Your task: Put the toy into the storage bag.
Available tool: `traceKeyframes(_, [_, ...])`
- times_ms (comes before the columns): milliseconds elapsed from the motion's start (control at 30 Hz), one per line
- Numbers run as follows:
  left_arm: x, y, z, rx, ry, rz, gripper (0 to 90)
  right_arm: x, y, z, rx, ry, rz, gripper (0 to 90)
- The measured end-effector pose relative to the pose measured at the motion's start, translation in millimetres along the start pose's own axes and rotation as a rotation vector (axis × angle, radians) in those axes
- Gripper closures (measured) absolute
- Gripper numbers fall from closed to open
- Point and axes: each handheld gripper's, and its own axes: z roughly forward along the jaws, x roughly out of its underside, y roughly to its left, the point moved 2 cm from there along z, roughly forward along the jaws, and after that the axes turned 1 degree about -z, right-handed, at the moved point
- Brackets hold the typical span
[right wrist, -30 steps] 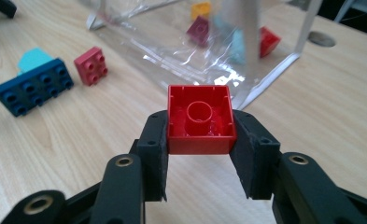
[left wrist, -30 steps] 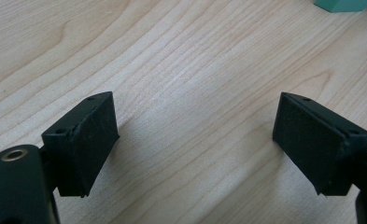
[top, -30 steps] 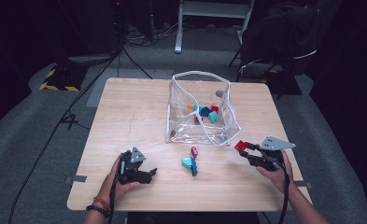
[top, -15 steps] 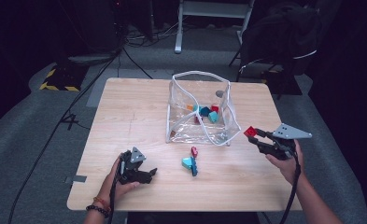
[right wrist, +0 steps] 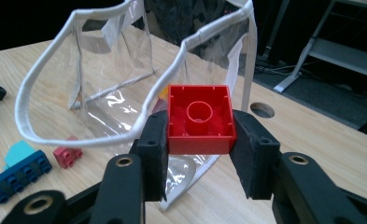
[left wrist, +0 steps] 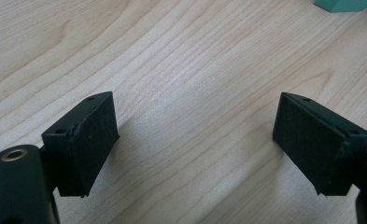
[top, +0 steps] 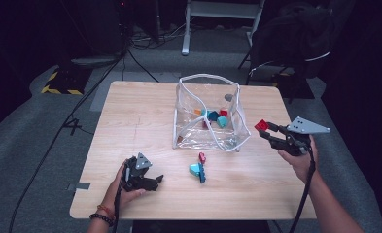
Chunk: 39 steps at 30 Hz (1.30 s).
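**Red brick lifted off the table, heading for the clear bag**

The wooden table [top: 145,121] carries a clear plastic bag [top: 208,114] standing open-mouthed near its middle, several coloured bricks already lying inside. At about four o'clock from the bag, the right tool [top: 266,130] is clamped on a red brick [top: 262,125]. Compared with a second ago, that hand has risen and the brick now hangs in the air just beside the bag's near right corner, roughly level with its rim; I'd judge the pick is done and the carry over the opening comes next.

In the right gripper view the red brick [right wrist: 199,119] is square, so it has no real long axis; its hollow underside faces back toward the camera, with its studs presumably pointing on toward the bag.

At seven o'clock from the bag, the left tool [top: 155,180] rests low on the table, jaws apart and empty, unmoved. Between the hands lie a teal brick [top: 195,169], a blue brick [top: 201,175] and a small red piece [top: 202,157], waiting.
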Motion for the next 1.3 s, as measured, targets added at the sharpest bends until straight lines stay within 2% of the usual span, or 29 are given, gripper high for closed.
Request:
traceKeyframes(533, [0.0, 0.0, 0.0, 0.000, 0.000, 0.000, 14.3, -39.4, 13.1, 8.2, -0.007, -0.046, -0.057, 59.6])
traceKeyframes(900, [0.0, 0.0, 0.0, 0.000, 0.000, 0.000, 14.4, -62.1, 30.8, 30.9, -0.032, -0.061, -0.088, 59.6])
traceKeyframes(1300, [0.0, 0.0, 0.0, 0.000, 0.000, 0.000, 14.4, -79.9, 45.7, 51.0, -0.061, -0.049, -0.113, 59.6])
